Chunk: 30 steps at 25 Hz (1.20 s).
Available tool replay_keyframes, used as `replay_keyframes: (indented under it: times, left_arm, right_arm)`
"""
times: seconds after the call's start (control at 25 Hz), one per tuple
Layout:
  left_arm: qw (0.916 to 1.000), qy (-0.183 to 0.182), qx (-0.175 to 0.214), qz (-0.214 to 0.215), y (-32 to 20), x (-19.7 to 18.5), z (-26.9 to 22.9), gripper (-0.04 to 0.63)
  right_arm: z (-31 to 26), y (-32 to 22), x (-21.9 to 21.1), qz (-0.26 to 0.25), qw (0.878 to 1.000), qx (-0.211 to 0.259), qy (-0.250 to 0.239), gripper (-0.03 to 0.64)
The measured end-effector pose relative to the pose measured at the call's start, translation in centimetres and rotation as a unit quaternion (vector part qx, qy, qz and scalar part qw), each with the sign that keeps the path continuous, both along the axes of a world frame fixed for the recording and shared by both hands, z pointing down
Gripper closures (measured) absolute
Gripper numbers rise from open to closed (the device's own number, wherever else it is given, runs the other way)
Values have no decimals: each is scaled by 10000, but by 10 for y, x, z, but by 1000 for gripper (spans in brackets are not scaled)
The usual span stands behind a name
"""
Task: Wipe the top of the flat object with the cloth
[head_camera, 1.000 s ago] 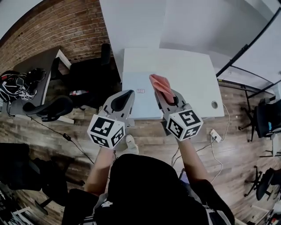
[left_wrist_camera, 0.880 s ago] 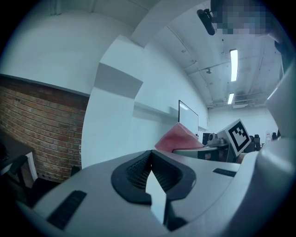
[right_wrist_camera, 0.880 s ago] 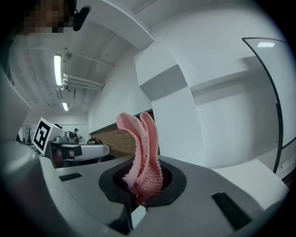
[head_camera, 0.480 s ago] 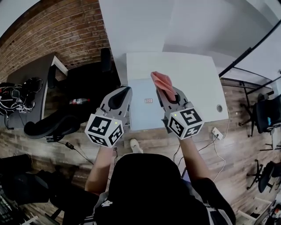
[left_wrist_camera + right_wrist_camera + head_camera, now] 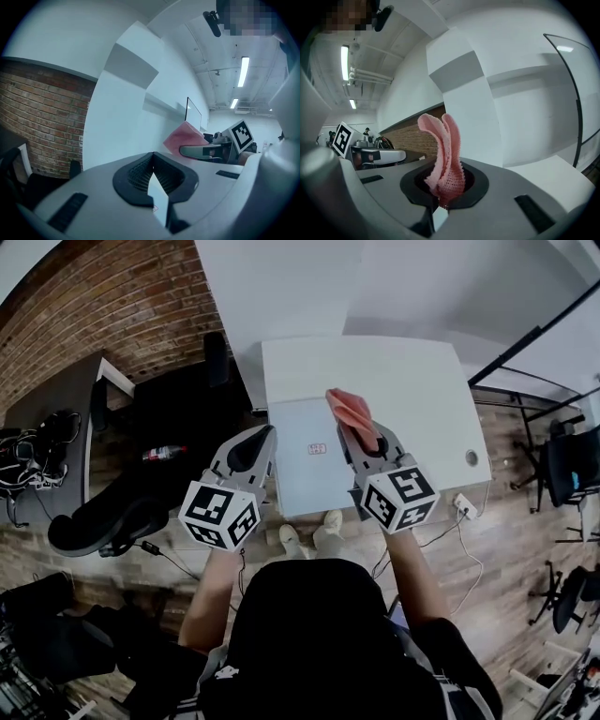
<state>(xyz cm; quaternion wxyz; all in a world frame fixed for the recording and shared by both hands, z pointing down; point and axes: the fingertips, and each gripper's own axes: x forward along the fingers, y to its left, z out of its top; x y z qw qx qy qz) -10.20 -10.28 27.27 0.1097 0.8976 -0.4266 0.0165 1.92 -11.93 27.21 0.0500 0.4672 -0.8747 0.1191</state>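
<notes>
The flat object is a pale grey-blue slab with a small label, lying on the near left part of the white table. My right gripper is held above the slab's right edge and is shut on a pink cloth that sticks up out of its jaws. The right gripper view has the cloth pinched upright between the pads. My left gripper hovers at the slab's left edge, shut with nothing in it. In the left gripper view, the shut gripper faces the cloth.
A black office chair and a dark desk with cables stand to the left, by a brick wall. A power strip lies on the wood floor to the right, near more chairs. The person's shoes are at the table's front edge.
The person has stepped up to the table, and both shoes now show at its front edge. Both grippers stay raised and shut, the cloth still in the right one.
</notes>
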Motion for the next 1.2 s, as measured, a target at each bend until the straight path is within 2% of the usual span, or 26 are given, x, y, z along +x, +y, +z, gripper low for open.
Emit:
replay_keyframes:
  times: [0.08, 0.24, 0.4, 0.56, 0.8, 0.88, 1.08, 1.2]
  left_arm:
    - [9999, -124, -19, 73, -1, 7, 9, 584]
    - [9974, -682, 234, 69, -6, 15, 28, 584]
    - [9936, -1032, 360, 283, -3, 29, 54, 584]
    - [9915, -1218, 19, 467, 5, 41, 93, 583]
    - [9795, -1851, -301, 741, 18, 47, 151, 583]
    - [9783, -1876, -409, 785, 19, 48, 165, 583]
    - [9786, -1661, -673, 1010, 17, 53, 192, 583]
    - [9750, -1561, -989, 1232, 23, 58, 214, 583]
  right_arm:
    - [8, -4, 6, 21, 10000, -78, -54, 569]
    - [29, -9, 12, -8, 9993, -333, -160, 569]
    - [52, -11, 16, -108, 9984, -561, -42, 569]
    - [70, -16, 22, -194, 9974, -687, 31, 569]
    - [106, -20, 23, -250, 9946, -1007, -16, 569]
    - [118, -19, 22, -290, 9933, -1117, -3, 569]
    - [148, -17, 24, -387, 9905, -1311, 170, 569]
    - [163, -15, 31, -329, 9887, -1452, 194, 569]
